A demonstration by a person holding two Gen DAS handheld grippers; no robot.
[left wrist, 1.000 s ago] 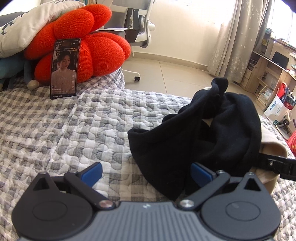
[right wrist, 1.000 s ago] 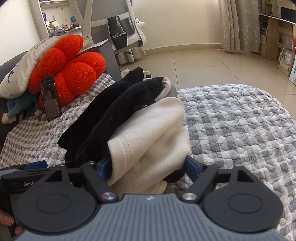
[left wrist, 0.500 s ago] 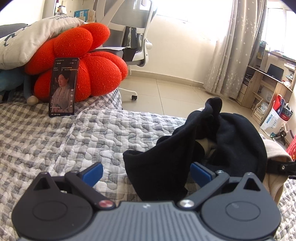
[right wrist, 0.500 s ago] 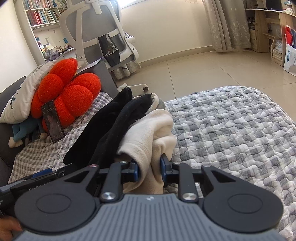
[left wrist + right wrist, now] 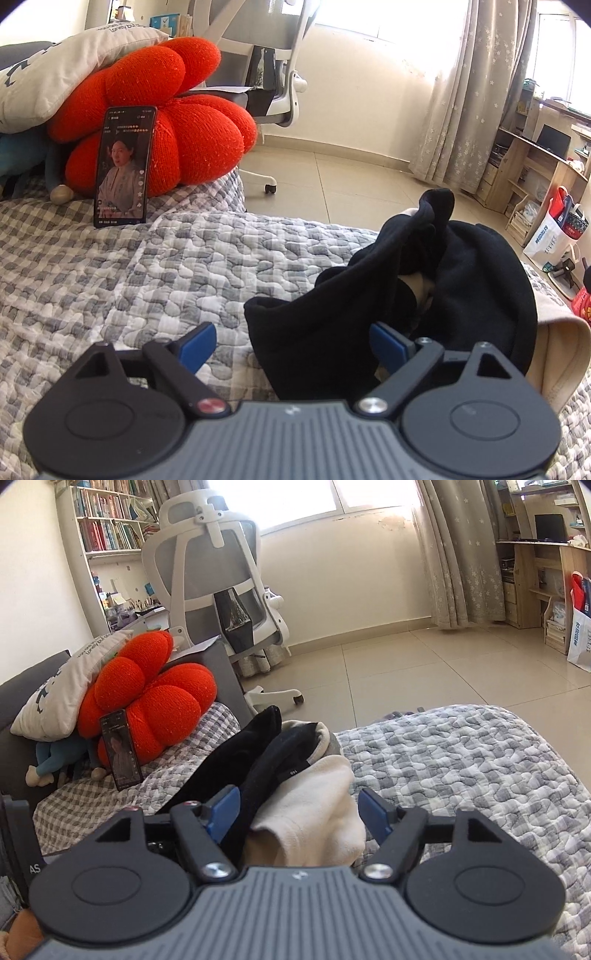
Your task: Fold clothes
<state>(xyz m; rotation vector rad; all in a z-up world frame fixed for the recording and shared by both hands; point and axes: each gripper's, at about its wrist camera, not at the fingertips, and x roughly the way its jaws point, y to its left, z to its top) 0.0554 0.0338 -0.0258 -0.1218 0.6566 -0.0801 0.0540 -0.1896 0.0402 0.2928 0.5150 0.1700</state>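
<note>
Your left gripper stands wide open, black garment between its fingers. Your right gripper is equally wide, straddling cream garment, gripping nothing.

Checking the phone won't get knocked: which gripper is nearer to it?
Left, by the look of it. The left gripper faces the phone across open quilt; from the right gripper, the phone looks smaller, off left beyond the clothes.

Bare quilt lying open left of clothes heap; phone and red cushion blocking far left edge; quilt right of heap also lying open.
</note>
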